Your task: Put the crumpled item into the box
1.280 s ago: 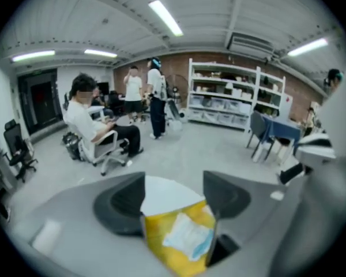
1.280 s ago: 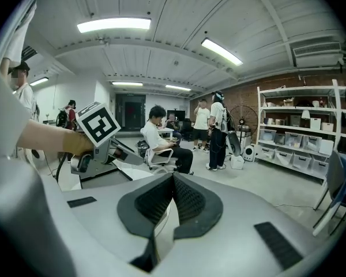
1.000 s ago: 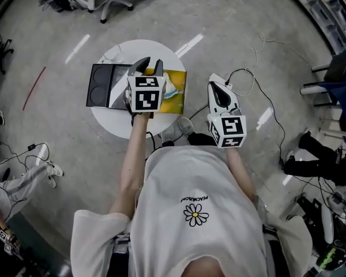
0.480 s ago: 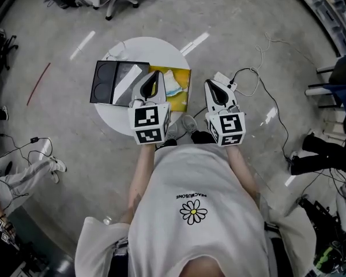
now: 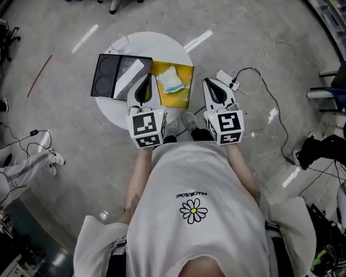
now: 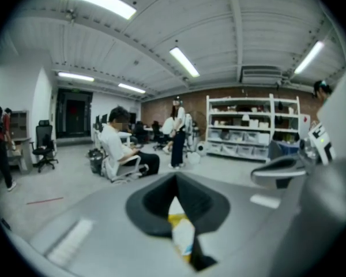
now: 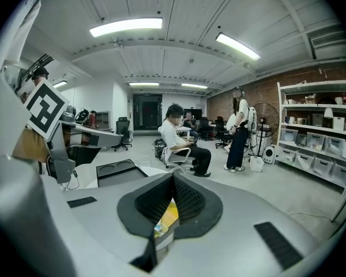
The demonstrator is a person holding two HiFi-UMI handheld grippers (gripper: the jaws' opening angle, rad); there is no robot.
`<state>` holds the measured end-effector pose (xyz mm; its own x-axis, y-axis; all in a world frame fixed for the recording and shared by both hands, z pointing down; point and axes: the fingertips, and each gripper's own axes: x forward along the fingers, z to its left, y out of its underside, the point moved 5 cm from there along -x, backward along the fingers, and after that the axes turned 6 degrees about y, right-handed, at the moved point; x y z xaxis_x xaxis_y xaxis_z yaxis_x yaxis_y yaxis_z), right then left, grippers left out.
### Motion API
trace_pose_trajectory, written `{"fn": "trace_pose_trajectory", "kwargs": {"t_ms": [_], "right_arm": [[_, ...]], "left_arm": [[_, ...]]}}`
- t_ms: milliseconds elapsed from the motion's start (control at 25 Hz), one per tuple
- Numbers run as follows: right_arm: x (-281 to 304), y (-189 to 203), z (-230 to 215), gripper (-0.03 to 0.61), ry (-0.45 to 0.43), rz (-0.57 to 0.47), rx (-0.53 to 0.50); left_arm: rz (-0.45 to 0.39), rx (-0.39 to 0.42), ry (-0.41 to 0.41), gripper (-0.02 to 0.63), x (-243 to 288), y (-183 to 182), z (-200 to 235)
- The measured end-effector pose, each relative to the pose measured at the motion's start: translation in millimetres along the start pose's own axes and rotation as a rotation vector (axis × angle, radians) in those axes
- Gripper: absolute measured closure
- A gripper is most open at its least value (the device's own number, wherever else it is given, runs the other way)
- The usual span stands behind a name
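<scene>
The crumpled white-and-blue item [image 5: 172, 79] lies inside the open yellow box [image 5: 183, 97] on the round white table [image 5: 167, 45]. My left gripper [image 5: 148, 77] is shut and empty, its tips at the box's left edge, short of the item. My right gripper [image 5: 207, 83] is shut and empty too, hanging just off the table's right side. In the left gripper view the closed jaws [image 6: 176, 176] point at the item [image 6: 183, 238]. A slice of the yellow box [image 7: 168, 215] shows below the closed jaws [image 7: 173, 175] in the right gripper view.
A black tray [image 5: 105, 77] with two round recesses and a white strip sits left of the yellow box. On the floor to the right lie a white power strip [image 5: 225, 77] and cables. People and office chairs are farther off in the room.
My left gripper, earlier open over the yellow box, has drawn back toward the person and shut. The crumpled item now shows fully in the box. The right gripper shifted only slightly.
</scene>
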<state>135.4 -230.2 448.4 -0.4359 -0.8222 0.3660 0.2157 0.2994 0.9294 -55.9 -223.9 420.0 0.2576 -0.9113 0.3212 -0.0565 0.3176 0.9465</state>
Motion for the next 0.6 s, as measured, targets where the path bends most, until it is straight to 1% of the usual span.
{"fn": "trace_pose_trajectory", "kwargs": {"t_ms": [200,280,600], "right_arm": [[1.2,4.2,2.9,0.578,-0.02,0.021,-0.021],[0.8,4.5,2.8,0.578,-0.018,0.024,-0.031],[-0.8,3.9,-5.9,0.578,0.001,0.019,-0.037]], "left_arm": [[0.018,-0.017,-0.029,0.612,-0.9,7.3,6.4],[0.015,-0.012,-0.038,0.612,-0.4,6.8,6.4],[0.012,-0.005,-0.033,0.612,5.7,7.2,4.5]]}}
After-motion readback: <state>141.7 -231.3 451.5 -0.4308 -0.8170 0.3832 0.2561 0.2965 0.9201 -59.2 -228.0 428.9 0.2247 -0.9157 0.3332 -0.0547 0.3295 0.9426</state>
